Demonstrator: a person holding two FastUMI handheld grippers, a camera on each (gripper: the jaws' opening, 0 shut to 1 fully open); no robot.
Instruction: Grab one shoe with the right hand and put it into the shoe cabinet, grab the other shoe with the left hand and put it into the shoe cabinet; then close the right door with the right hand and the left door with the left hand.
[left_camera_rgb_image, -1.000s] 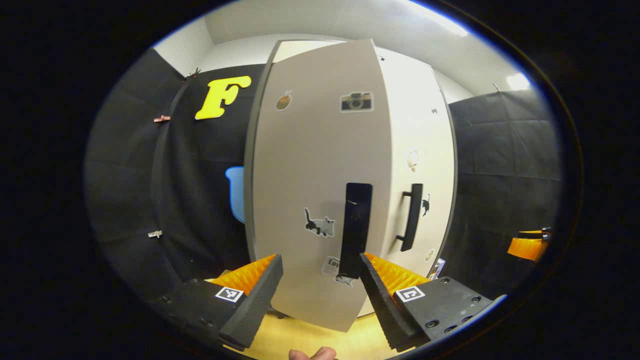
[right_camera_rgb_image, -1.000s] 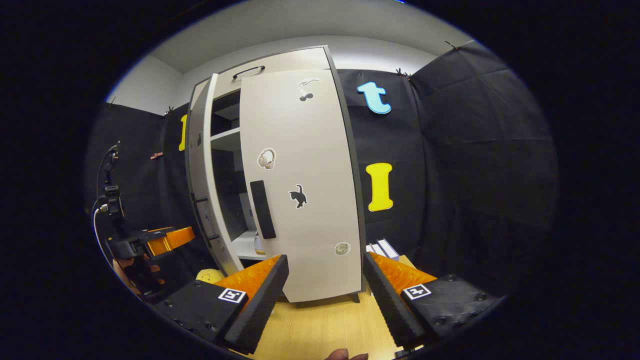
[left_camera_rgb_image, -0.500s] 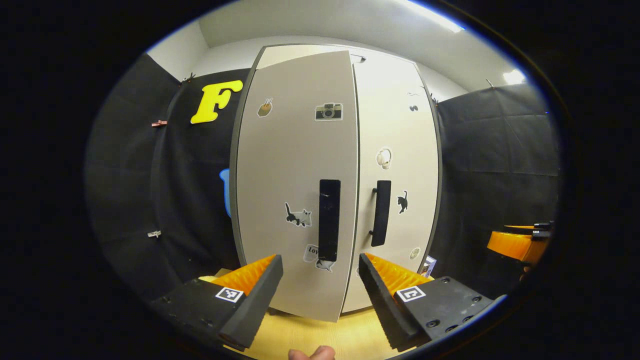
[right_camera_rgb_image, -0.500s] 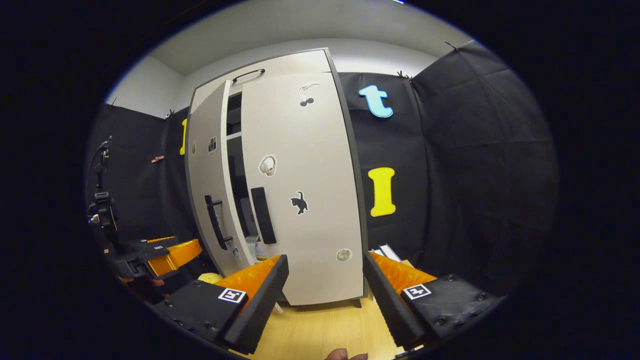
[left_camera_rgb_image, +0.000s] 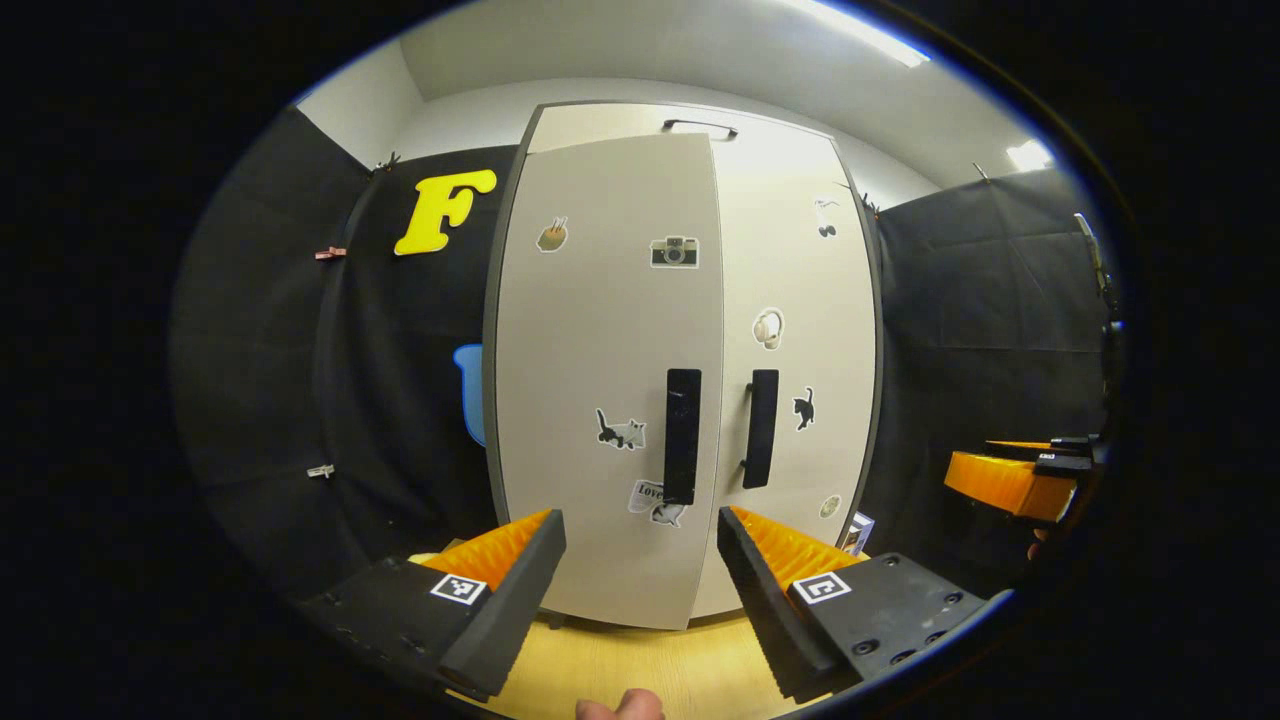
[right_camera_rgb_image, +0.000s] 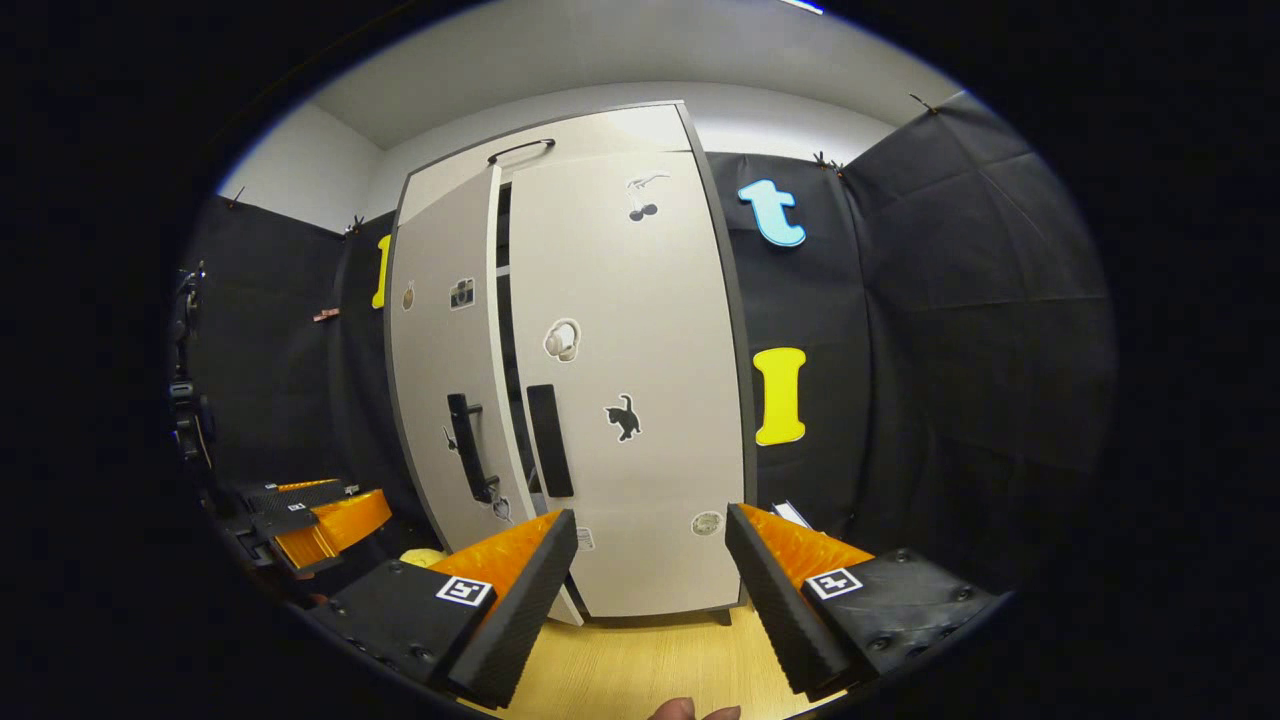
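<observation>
The pale shoe cabinet (left_camera_rgb_image: 600, 330) stands straight ahead in the left gripper view, stickers on both doors. Its right door (right_camera_rgb_image: 640, 400) is shut. The left door (right_camera_rgb_image: 440, 400) sits almost shut, with a narrow dark gap along its inner edge in the right gripper view. Two black handles (left_camera_rgb_image: 683, 435) (left_camera_rgb_image: 760, 428) hang side by side at the middle seam. My left gripper (left_camera_rgb_image: 640, 590) is open, a short way in front of the left door and touching nothing. My right gripper (right_camera_rgb_image: 650, 590) is open before the right door, holding nothing. The doors hide the cabinet's inside.
The cabinet stands on a light wooden floor (right_camera_rgb_image: 650, 670). A small yellow object (right_camera_rgb_image: 425, 556) lies low at its left foot, and white books or boxes (right_camera_rgb_image: 795, 513) at its right. The other gripper shows at each view's edge (left_camera_rgb_image: 1010, 480) (right_camera_rgb_image: 320, 515). Black cloth walls close in both sides.
The left door has swung from well open to almost shut. The view into the shelves has closed to a thin gap. Both grippers stay open and have drawn back a little.
</observation>
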